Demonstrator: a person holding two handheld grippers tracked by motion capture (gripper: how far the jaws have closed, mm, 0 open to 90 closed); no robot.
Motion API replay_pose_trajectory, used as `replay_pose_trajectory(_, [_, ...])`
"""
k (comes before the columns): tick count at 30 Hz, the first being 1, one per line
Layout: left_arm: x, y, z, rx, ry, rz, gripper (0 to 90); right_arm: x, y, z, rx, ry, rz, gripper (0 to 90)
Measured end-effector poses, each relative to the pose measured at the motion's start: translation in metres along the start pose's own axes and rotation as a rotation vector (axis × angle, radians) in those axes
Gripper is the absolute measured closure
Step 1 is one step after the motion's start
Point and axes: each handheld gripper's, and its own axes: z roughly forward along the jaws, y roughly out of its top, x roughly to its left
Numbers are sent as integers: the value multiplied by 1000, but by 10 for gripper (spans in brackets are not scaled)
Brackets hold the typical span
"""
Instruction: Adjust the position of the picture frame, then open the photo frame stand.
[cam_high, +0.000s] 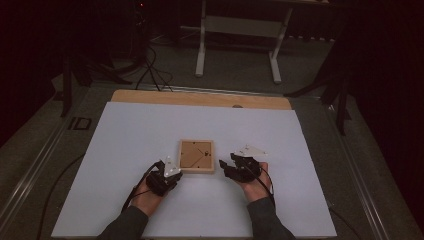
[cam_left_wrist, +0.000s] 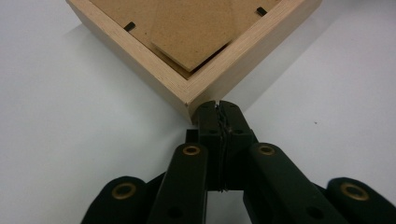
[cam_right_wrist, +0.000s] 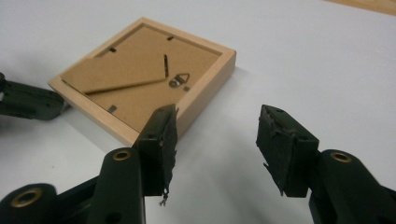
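Observation:
A light wooden picture frame (cam_high: 197, 156) lies face down on the white tabletop, brown backing board up. In the left gripper view its near corner (cam_left_wrist: 191, 95) sits right at the tips of my left gripper (cam_left_wrist: 218, 108), whose jaws are pressed together with nothing between them. In the high view my left gripper (cam_high: 172, 172) is at the frame's front left corner. My right gripper (cam_high: 227, 160) stands open just right of the frame. The right gripper view shows its jaws (cam_right_wrist: 217, 116) apart over bare table, the frame (cam_right_wrist: 140, 74) slightly left of and beyond them.
The white sheet (cam_high: 125, 150) covers the table, with a wooden strip (cam_high: 200, 97) along the far edge. A white-legged stand (cam_high: 240, 30) and cables (cam_high: 150, 70) are on the dark floor beyond. The left gripper (cam_right_wrist: 28, 102) appears at the left of the right gripper view.

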Motion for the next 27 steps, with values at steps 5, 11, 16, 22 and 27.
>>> replay_pose_trajectory(5, [-3,1,-5,-34,-37,13,816,2,0,2,-5,8,-11,493])
replay_pose_trajectory(11, [-4,3,-11,-74,-63,2,702,7,-1,3,0,22,-40,555])
replay_pose_trajectory(16, [0,3,-17,-109,-49,-23,652,10,-1,4,-4,29,-47,593])
replay_pose_trajectory(22, [7,2,-23,-153,-45,-70,630,13,-1,7,0,37,-56,599])
replay_pose_trajectory(27, [9,1,-27,-179,-37,-85,600,19,-2,9,-6,32,-81,740])
